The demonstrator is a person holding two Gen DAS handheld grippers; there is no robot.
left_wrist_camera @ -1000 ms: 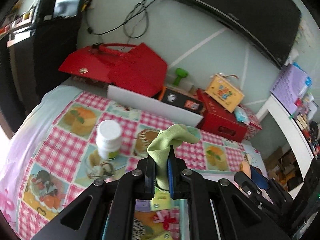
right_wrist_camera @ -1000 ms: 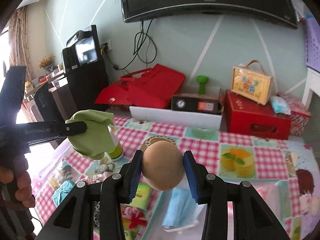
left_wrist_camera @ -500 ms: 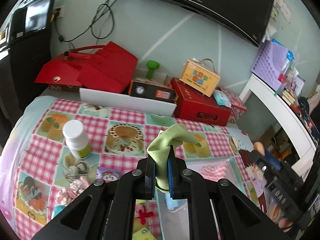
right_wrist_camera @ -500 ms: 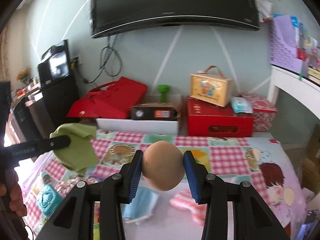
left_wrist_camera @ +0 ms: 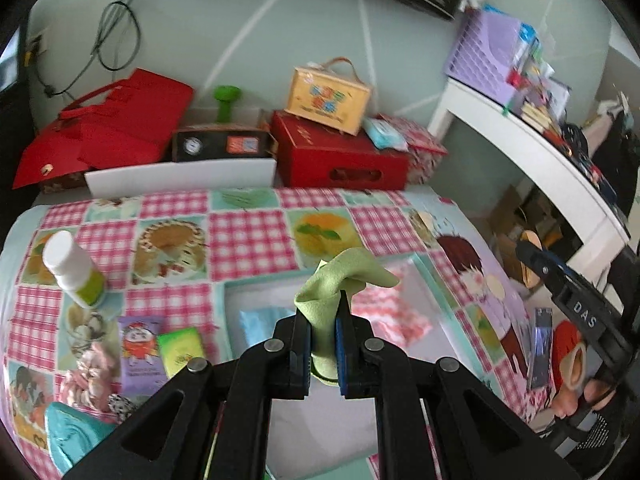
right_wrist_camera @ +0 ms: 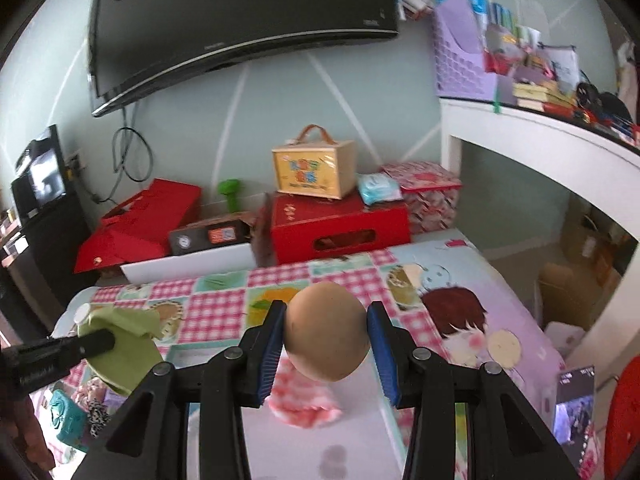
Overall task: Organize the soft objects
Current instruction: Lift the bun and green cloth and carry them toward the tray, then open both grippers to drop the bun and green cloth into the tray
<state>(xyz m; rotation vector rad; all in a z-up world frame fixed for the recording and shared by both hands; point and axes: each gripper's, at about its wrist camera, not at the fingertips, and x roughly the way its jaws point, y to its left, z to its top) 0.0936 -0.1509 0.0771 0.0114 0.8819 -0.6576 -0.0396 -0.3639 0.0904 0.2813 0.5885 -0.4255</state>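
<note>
Left gripper: jaws clamped on a green cloth, whose crumpled top stands above the fingertips; held in the air over the tray.

Right gripper: blue pads pressed on either side of a tan egg-shaped soft ball, carried above the tray's right part.

Tray: shallow, white floor, pale teal rim, lying on the checked tablecloth. Contents: a pink-and-white checked soft piece toward the right, a light blue folded item toward the left; the two lie apart.

Left of the tray, on the cloth: white bottle with green label, purple packet, green packet, pinkish fabric bundle, teal soft item at the near edge.

Behind the table: red box bearing a yellow carry case.
</note>
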